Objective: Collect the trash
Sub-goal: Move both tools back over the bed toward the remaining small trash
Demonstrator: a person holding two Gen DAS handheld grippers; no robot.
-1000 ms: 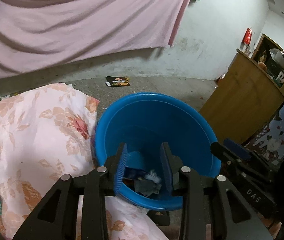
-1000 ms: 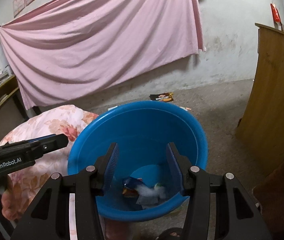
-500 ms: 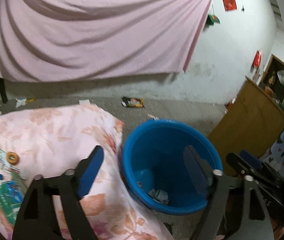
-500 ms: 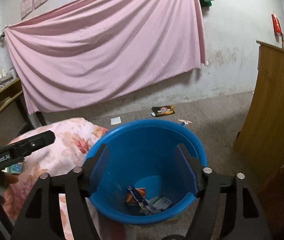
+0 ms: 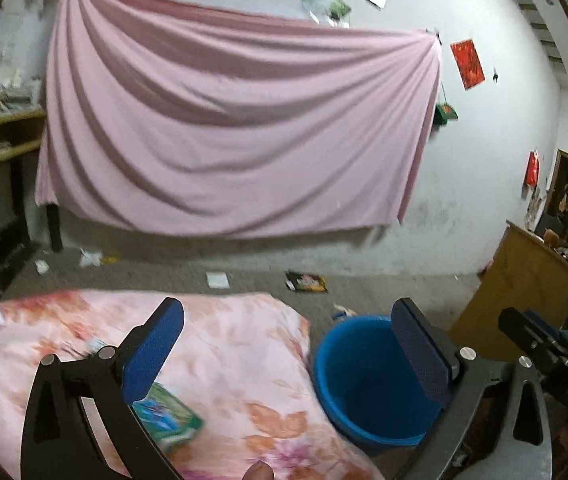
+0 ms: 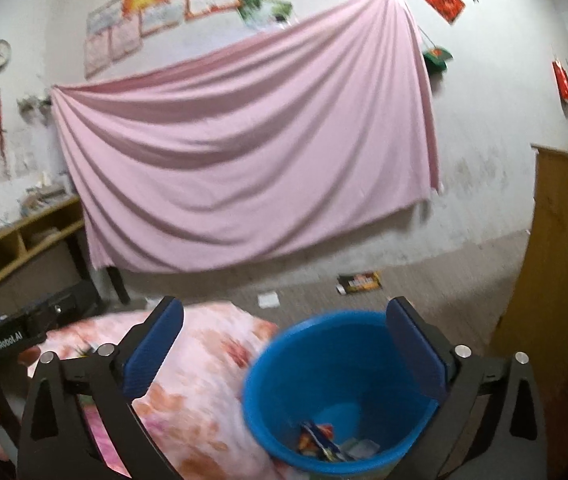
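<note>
A blue bucket [image 5: 367, 380] stands on the floor beside a bed with a pink floral cover [image 5: 220, 360]. In the right wrist view the bucket [image 6: 323, 360] holds several wrappers [image 6: 323, 440] at its bottom. My left gripper [image 5: 284, 340] is wide open and empty, raised above the bed edge and the bucket. A green and blue packet [image 5: 168, 416] lies on the cover by its left finger. My right gripper [image 6: 284, 340] is wide open and empty above the bucket. The right gripper body [image 5: 539, 344] shows at the right of the left view.
A pink sheet [image 5: 236, 136] hangs on the far wall. A dark wrapper [image 5: 305, 281] and white scraps [image 5: 217, 280] lie on the floor. A wooden cabinet [image 5: 523, 288] stands right of the bucket. A low shelf [image 6: 24, 248] stands at the left wall.
Both grippers opened wide and lifted up and back from the bucket. The trash they held now lies in the bucket. The left view has swung over the bed.
</note>
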